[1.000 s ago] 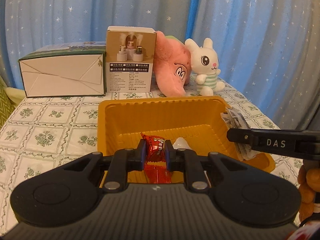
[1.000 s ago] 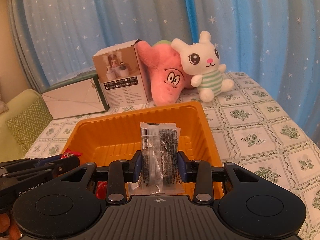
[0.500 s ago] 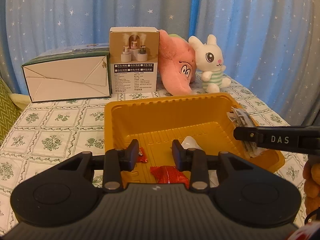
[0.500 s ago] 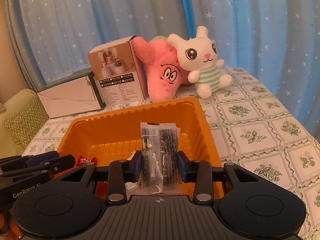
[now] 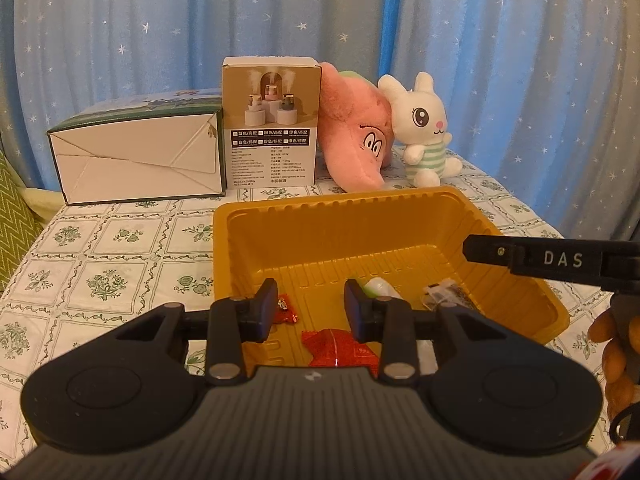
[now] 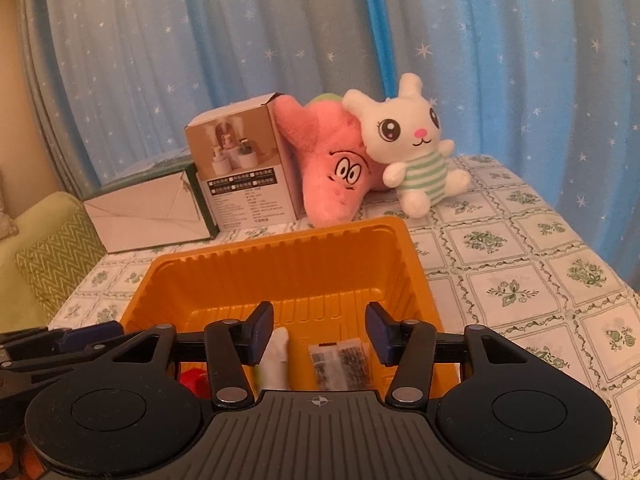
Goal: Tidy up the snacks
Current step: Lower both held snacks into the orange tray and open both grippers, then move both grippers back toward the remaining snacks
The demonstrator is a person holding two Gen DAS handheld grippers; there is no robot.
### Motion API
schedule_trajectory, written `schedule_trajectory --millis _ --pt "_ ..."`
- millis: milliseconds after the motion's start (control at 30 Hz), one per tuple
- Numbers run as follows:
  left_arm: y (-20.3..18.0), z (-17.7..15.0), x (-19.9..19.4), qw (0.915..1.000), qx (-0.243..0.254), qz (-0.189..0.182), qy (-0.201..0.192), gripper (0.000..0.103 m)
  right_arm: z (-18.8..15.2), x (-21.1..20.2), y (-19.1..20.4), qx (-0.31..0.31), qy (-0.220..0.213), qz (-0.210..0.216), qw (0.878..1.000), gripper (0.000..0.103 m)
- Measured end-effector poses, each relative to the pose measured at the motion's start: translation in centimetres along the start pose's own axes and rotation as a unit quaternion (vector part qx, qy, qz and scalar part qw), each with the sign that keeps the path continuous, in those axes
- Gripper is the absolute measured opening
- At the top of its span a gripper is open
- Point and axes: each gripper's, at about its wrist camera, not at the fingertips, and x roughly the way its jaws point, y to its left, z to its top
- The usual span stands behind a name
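Both grippers sit over the near edge of the orange ribbed plastic tray [image 6: 280,280] on the green-patterned tablecloth [image 6: 520,280]. My right gripper [image 6: 319,330] has just been opening; its jaws now stand apart with nothing between the pads, and the clear packet with dark contents [image 6: 340,364] lies released on the tray floor below them, near the right wall. Its long axis runs roughly near-to-far, the sealed end with the printed label pointing away from me. My left gripper [image 5: 310,306] is likewise unclenched and empty; the red foil-wrapped snack [image 5: 340,348] lies flat just beneath it, long axis about left-to-right, with a smaller red wrapped sweet [image 5: 286,312] beside the left pad and a white-and-green packet [image 5: 380,288] further in. Progress, as I judge it: four snacks are in the tray. No loose snacks show on the cloth, so little or nothing may remain, though the near table is hidden behind the gripper bodies.
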Motion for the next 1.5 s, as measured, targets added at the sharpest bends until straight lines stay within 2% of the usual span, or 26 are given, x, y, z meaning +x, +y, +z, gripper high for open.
schedule_trajectory --millis 333,600,833,1000,1267,1500 --pt "-0.6 -0.1 -1.6 0.9999 -0.001 -0.013 -0.009 0.032 -0.1 -1.8 -1.2 0.005 -0.026 -0.031 0.999 0.051" --pt "-1.9 -0.7 -4.7 0.9995 0.004 -0.020 -0.022 0.032 -0.7 -6.1 -0.7 0.003 -0.059 -0.037 0.998 0.051" --pt "-2.3 -2.7 -9.4 0.9993 -0.008 -0.021 -0.031 0.032 -2.4 -11.3 -0.2 -0.005 -0.079 -0.038 0.996 0.051" --pt "-2.9 -5.4 -12.9 0.9992 -0.016 -0.020 -0.030 0.032 -5.4 -15.4 -0.2 -0.002 -0.082 -0.038 0.996 0.051" --pt "-3.8 -10.5 -18.6 0.9994 -0.024 -0.007 -0.024 0.035 -11.9 -20.8 -0.4 0.014 -0.054 -0.042 0.998 0.051" --pt "-4.1 -13.9 -22.1 0.9992 -0.037 0.003 -0.015 0.037 -15.5 -24.1 0.6 0.020 -0.042 -0.037 0.998 0.051"
